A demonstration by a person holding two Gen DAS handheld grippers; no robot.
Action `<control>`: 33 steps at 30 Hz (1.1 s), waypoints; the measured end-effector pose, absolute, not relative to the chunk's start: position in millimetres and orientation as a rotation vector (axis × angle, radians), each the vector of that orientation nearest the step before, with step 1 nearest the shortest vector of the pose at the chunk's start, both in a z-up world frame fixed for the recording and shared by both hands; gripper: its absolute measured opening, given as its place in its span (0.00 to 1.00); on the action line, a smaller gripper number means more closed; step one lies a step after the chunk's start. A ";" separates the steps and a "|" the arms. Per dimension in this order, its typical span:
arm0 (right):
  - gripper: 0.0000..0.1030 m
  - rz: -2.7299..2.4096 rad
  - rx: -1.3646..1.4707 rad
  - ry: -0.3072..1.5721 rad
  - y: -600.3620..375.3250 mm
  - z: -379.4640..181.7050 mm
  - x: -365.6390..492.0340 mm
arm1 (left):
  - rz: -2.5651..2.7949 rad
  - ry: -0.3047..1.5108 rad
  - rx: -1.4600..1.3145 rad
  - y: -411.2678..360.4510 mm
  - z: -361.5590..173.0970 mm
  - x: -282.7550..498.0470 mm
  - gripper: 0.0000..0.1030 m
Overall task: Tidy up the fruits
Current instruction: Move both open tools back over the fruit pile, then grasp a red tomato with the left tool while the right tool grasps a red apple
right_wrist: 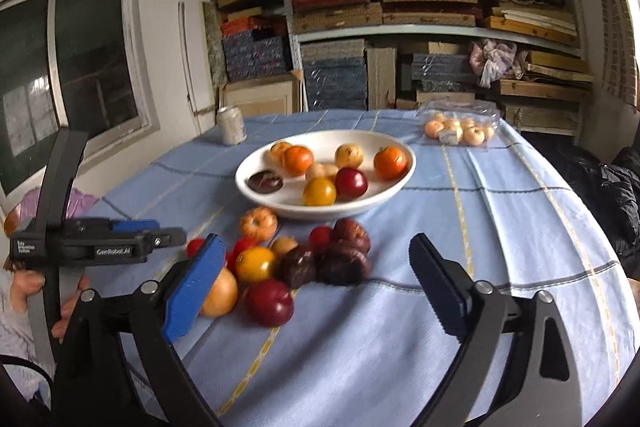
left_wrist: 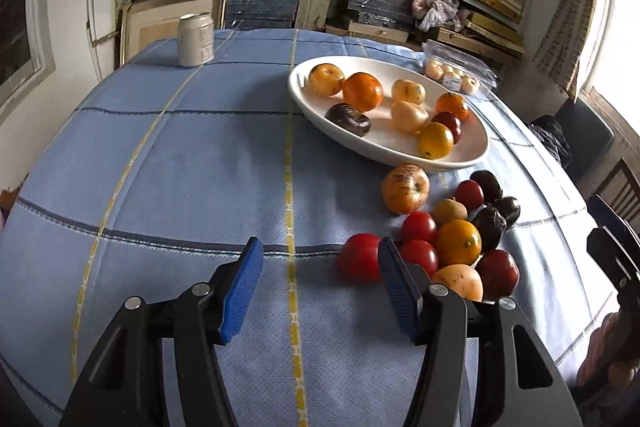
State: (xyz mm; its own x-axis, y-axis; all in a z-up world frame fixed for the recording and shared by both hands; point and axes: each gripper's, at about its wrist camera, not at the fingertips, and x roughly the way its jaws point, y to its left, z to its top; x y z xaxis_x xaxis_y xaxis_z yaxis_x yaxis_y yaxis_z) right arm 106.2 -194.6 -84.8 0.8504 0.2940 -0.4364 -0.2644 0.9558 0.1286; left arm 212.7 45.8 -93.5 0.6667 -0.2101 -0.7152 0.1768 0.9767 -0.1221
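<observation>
A white oval ceramic bowl sits mid-table on the blue checked tablecloth, holding several fruits. A loose pile of red, yellow and dark fruits lies just in front of it, towards the near edge. The left gripper hangs partly spread with nothing between its pads, its right finger hiding part of a red tomato. The right gripper gapes wide and empty, its blue pad covering part of a pale orange fruit. Motion blur softens the right view.
</observation>
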 end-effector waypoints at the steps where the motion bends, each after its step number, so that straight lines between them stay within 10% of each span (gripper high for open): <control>1: 0.89 0.300 0.062 0.469 -193.0 -84.6 105.3 | -0.222 0.814 -0.040 44.4 -95.0 213.2 0.58; 17: 0.89 0.321 0.092 0.501 -195.2 -83.9 113.3 | -0.240 0.859 0.049 20.2 -114.0 230.9 0.58; 24: 0.89 0.327 0.105 0.508 -196.0 -84.7 114.1 | -0.279 0.886 0.042 19.6 -120.0 234.8 0.32; 33: 0.89 0.339 0.099 0.528 -192.5 -88.5 116.6 | -0.260 0.872 0.045 21.5 -118.8 233.7 0.32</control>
State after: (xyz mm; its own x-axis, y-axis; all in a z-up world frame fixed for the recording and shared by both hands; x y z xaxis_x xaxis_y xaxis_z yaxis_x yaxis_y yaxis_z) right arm 116.6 -192.6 -88.5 0.8097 0.3423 -0.4768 -0.2917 0.9396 0.1792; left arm 233.7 21.5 -118.8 0.6136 -0.2074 -0.7619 0.2440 0.9675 -0.0669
